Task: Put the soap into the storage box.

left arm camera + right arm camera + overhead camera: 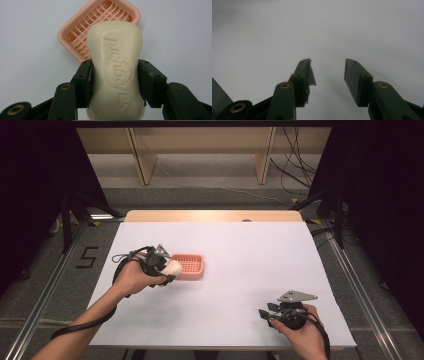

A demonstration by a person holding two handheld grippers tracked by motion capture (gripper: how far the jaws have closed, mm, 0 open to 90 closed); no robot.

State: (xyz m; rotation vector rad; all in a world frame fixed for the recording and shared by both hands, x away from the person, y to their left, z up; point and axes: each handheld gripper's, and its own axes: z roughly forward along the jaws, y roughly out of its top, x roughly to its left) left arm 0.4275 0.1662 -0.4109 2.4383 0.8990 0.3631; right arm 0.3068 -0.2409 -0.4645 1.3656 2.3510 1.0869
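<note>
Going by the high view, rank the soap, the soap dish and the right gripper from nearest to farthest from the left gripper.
1. Soap: clamped in the left gripper.
2. Soap dish: just beyond the soap, mid-table.
3. Right gripper: far across, at the near right edge.

On the white-covered counter [240,255] sits a shallow pink plastic slatted tray [190,265], left of centre. The left claw [167,268] holds a pale cream oval bar of soap [173,268] right at the tray's left rim. The right claw [267,314], topped by a grey three-cornered plate, rests near the counter's front right edge, well apart from the tray.
</note>
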